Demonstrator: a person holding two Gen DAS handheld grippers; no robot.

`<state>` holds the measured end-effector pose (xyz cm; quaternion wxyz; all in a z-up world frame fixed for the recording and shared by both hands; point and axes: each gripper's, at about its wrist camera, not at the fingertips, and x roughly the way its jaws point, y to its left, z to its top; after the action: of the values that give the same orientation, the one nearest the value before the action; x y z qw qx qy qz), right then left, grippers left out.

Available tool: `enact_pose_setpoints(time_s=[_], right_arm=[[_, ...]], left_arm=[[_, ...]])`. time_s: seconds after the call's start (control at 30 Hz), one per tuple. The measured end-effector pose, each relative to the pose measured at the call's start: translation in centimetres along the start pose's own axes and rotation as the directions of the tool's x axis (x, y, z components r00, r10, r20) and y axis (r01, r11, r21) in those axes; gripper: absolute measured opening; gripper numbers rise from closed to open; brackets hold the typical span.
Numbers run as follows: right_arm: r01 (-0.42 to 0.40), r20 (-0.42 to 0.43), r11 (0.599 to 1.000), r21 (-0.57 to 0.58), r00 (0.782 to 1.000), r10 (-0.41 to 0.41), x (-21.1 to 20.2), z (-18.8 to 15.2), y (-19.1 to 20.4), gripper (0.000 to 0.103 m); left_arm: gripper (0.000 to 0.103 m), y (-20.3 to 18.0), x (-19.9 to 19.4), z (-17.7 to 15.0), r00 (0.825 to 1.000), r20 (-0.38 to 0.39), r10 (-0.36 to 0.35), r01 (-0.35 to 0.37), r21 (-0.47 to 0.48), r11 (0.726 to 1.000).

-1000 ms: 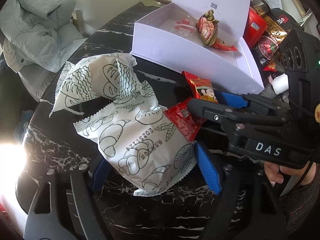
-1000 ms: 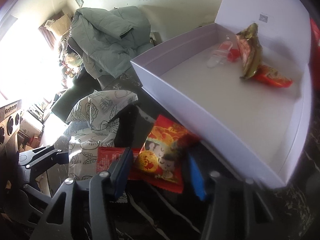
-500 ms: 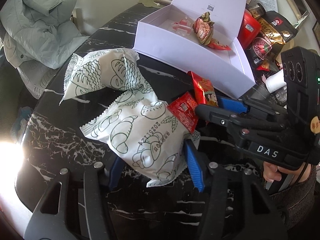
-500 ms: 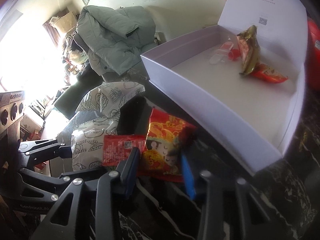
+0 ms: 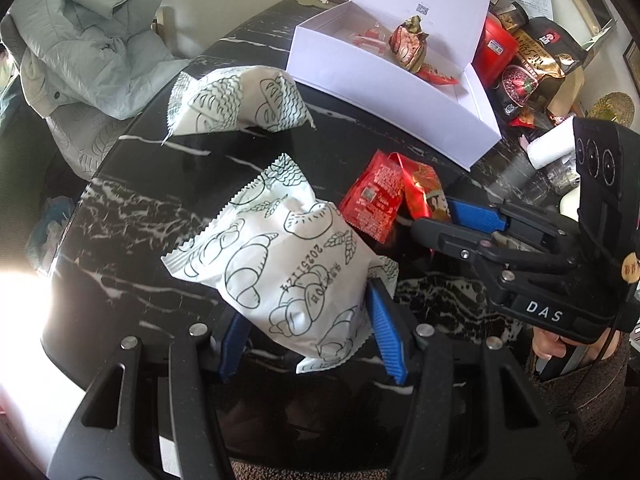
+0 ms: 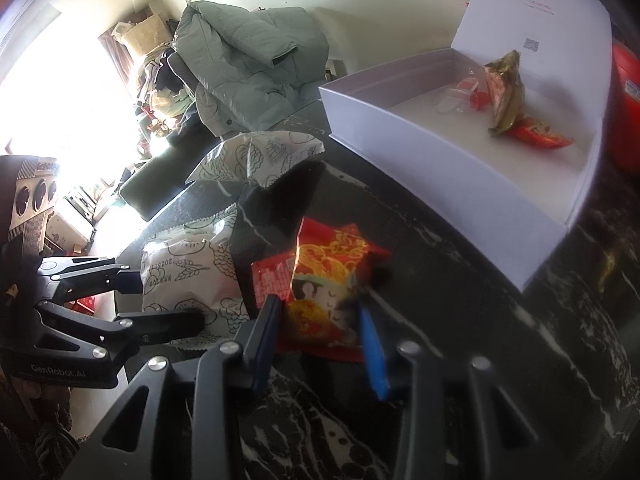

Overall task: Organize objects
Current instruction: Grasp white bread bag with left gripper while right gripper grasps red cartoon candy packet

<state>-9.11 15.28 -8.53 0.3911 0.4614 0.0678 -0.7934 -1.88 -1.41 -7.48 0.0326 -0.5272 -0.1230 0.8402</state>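
Note:
My left gripper is shut on a white bread packet printed with line drawings, holding it just above the black marble table. A second bread packet lies farther back. My right gripper is shut on a red snack packet with a cartoon face. A smaller red sachet rests against that packet; whether the pads also clamp it I cannot tell. The open white box stands behind them, with a gold-wrapped snack and a red packet inside.
A grey-green jacket hangs over a chair at the table's far left. Snack bags and a red tin crowd the right side beside the box, with a white roll nearby. A person's hand grips the right tool.
Both grippers closed on their packets and drew back from the box. The held bread packet came away from the second one, and the red packets came off it with the right gripper.

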Motion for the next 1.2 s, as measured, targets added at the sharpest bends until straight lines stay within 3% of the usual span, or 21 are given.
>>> enact_pose_setpoints(time_s=[0.27,0.63,0.8,0.87,0.97,1.0,1.07,1.2], right_arm=[[-0.002,-0.010,1.000,-0.020,1.000,0.002,-0.2,-0.7,1.0,0.039],[0.014,-0.015,1.000,-0.019,1.000,-0.014,0.2,-1.3,0.8,0.047],[0.010,-0.009,1.000,-0.017,1.000,-0.010,0.1,-1.4,0.7,0.046],[0.002,-0.007,1.000,-0.017,1.000,-0.002,0.1,-1.4,0.7,0.038],[-0.018,-0.001,1.000,-0.005,1.000,0.018,0.0,-1.4,0.5,0.034],[-0.017,0.001,1.000,-0.009,1.000,0.017,0.0,-1.5,0.5,0.033],[-0.027,0.015,0.999,-0.019,1.000,0.027,-0.3,-1.4,0.7,0.020],[-0.018,0.020,0.999,-0.026,1.000,0.019,-0.4,-1.2,0.9,0.016]], left_arm=[[0.055,0.3,-0.3,-0.9,1.000,0.009,0.009,-0.009,-0.003,1.000],[0.068,-0.4,0.3,-0.4,0.995,0.026,0.092,-0.094,0.043,0.995],[0.070,-0.4,0.6,-0.2,0.994,0.059,0.089,-0.092,0.052,0.994],[0.061,-0.2,0.6,-0.2,0.996,0.073,0.053,-0.057,0.049,0.997],[0.055,-0.3,0.4,-0.2,0.996,0.082,0.044,-0.049,0.055,0.997],[0.054,-0.4,0.3,-0.1,0.995,0.084,0.047,-0.053,0.062,0.997],[0.052,-0.6,0.2,-0.1,0.995,0.087,0.052,-0.059,0.071,0.996],[0.051,-0.5,0.0,-0.1,0.996,0.081,0.044,-0.050,0.068,0.996]])
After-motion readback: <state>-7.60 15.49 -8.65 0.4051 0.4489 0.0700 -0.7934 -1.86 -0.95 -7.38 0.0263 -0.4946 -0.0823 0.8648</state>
